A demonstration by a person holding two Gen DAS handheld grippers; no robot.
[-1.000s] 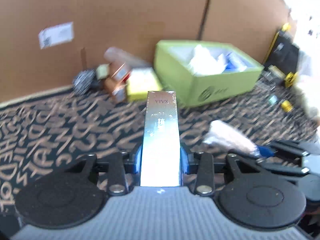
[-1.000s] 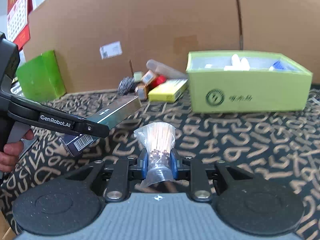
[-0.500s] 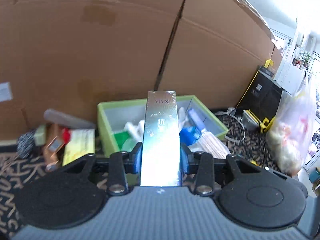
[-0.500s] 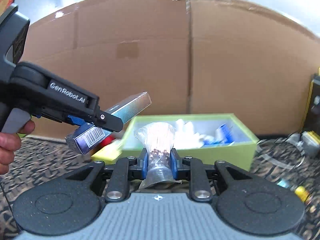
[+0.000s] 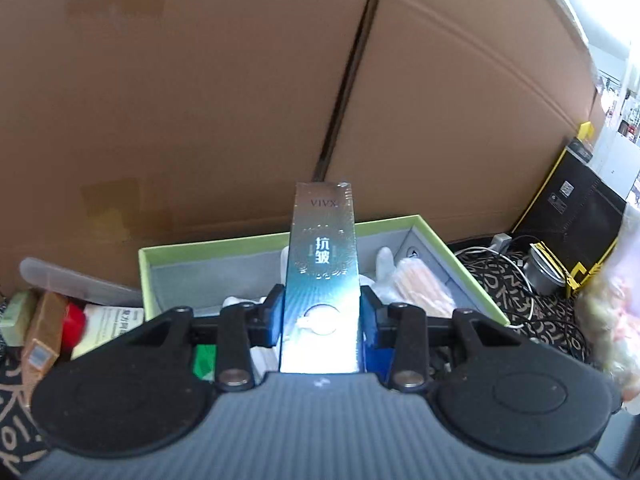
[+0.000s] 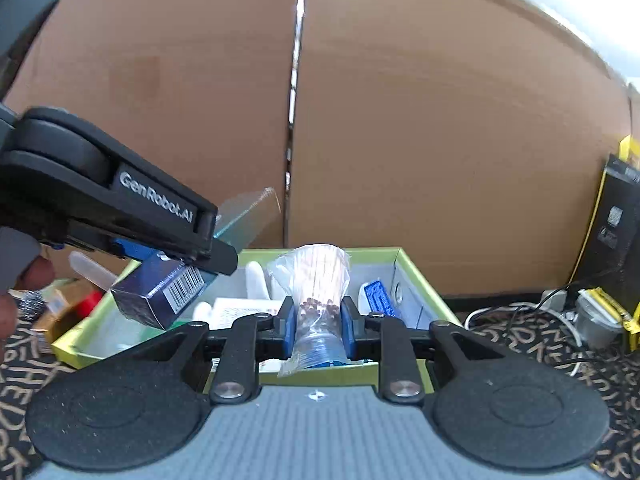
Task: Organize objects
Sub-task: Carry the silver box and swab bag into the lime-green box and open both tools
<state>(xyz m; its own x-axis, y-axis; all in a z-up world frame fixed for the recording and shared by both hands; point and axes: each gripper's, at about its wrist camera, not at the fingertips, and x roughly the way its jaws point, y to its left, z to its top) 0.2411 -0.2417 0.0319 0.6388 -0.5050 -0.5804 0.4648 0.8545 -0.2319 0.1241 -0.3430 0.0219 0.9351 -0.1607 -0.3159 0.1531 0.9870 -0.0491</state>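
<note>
My left gripper (image 5: 320, 316) is shut on a long silver-blue carton (image 5: 322, 264) and holds it in the air over the green box (image 5: 460, 256). The right wrist view shows that gripper (image 6: 192, 256) and its carton (image 6: 168, 292) over the left part of the green box (image 6: 420, 276). My right gripper (image 6: 316, 328) is shut on a clear bag of thin sticks (image 6: 316, 280), held just above the box's near wall. The box holds white, blue and green items, and a stick bag (image 5: 420, 284).
A pile of small packs (image 5: 52, 320) and a clear tube (image 5: 68, 280) lie left of the box on the patterned cloth (image 6: 540, 340). A tall cardboard wall (image 5: 200, 100) stands behind. Cables, a metal can (image 6: 592, 320) and a black-yellow case (image 5: 572, 208) lie right.
Both grippers have moved forward and up from the cloth to the green box, each keeping its item. The box now lies directly under both.
</note>
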